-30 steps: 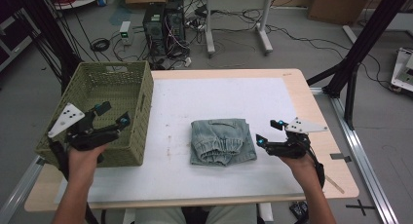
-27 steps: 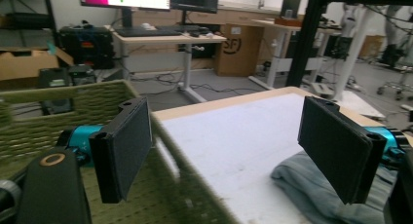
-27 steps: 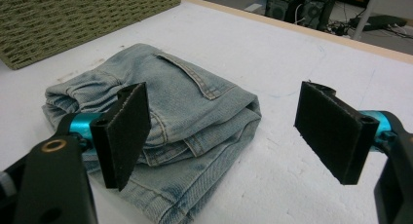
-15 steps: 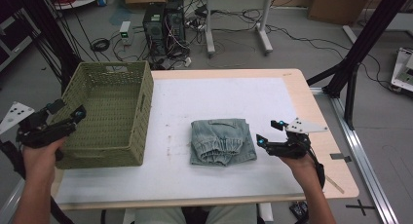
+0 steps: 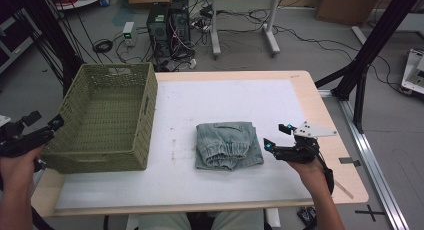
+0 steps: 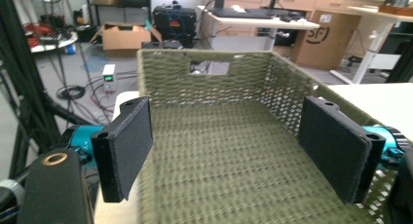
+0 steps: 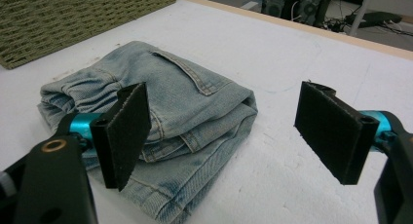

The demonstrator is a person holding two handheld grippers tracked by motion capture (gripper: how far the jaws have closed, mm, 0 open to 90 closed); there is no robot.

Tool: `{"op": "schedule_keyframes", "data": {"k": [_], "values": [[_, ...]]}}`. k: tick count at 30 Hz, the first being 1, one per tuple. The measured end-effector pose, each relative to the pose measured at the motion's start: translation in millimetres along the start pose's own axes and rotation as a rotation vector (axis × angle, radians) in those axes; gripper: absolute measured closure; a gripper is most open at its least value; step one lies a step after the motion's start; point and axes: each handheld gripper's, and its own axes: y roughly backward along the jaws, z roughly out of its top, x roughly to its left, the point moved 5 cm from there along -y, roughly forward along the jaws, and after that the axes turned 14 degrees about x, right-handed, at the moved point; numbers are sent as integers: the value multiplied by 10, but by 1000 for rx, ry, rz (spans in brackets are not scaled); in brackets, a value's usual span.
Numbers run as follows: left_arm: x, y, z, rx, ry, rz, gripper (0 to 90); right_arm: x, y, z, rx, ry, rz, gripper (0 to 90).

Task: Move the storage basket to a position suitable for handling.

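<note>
Right claw (image 5: pixel 276 135) gapes beside folded jeans (image 5: pixel 227 145), seemingly not touching.

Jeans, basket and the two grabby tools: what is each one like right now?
Jeans: folded into a bundle, lying on the white table cover, held by nothing.
Basket: upright, nothing inside, on the table's left end.
Left gripper: open, beside the basket's near left corner, holding nothing.
Right gripper: open, just right of the jeans, holding nothing.
</note>
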Motion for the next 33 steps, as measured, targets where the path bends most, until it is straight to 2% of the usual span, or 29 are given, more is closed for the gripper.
{"op": "schedule_keyframes", "data": {"k": [5, 8, 10, 13, 15, 19, 21, 22, 33], "values": [[101, -9, -83, 28, 20, 17, 219, 5, -3, -4, 2, 1, 2, 214], [187, -36, -174, 90, 41, 10, 272, 5, -5, -5, 2, 2, 0, 214], [238, -73, -241, 153, 63, -6, 286, 7, -6, -6, 3, 3, -1, 214], [263, -118, -308, 201, 61, -19, 286, 6, -5, -7, 3, 1, -1, 214], [258, -131, -316, 205, 60, -23, 287, 5, -7, -9, 5, 0, -2, 214], [206, -202, -319, 203, 52, -64, 292, 8, -17, -15, 8, 3, -2, 214], [197, -201, -321, 207, 42, -83, 331, 8, -8, -17, 8, -4, -1, 214], [201, -198, -322, 208, 50, -89, 333, 3, -5, -18, 7, -4, -1, 214], [196, -225, -310, 230, 36, -98, 329, 24, -34, -16, 14, -1, 3, 214]]}}
